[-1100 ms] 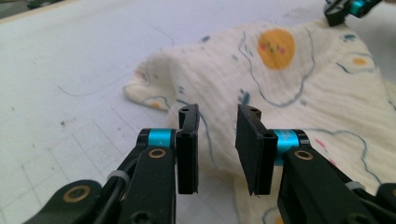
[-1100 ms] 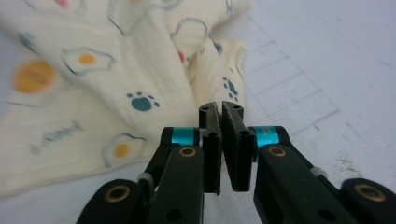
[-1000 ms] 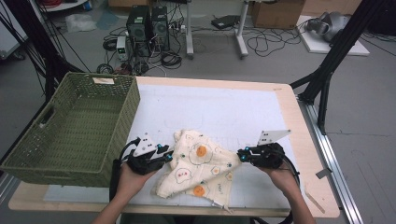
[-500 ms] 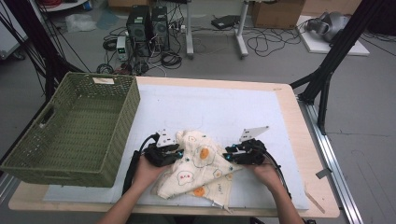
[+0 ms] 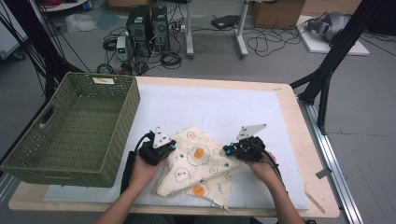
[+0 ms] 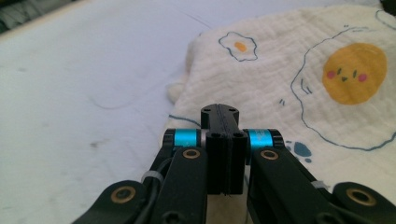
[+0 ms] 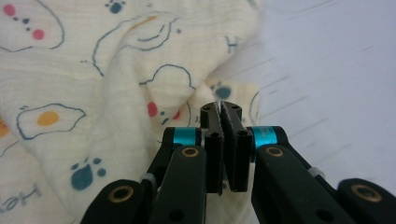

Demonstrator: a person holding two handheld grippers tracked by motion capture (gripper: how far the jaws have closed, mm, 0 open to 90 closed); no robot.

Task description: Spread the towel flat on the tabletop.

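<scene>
A cream cloth printed with fried eggs and paw marks lies crumpled on the white mat near the front of the table. My left gripper is at the cloth's left edge, my right gripper at its right edge. In the left gripper view the jaws are pressed together low over the cloth where its edge meets the mat. In the right gripper view the jaws meet at a fold of the cloth. Both pairs of jaws have just been closing, pinching the thin fabric.
A large green woven basket stands on the table's left side, close to my left hand. The white mat stretches bare behind the cloth. The table's wooden rim runs along the right.
Both hands have moved inward to the cloth's two side edges, and both pairs of jaws have closed. The cloth lies a little flatter than before.
</scene>
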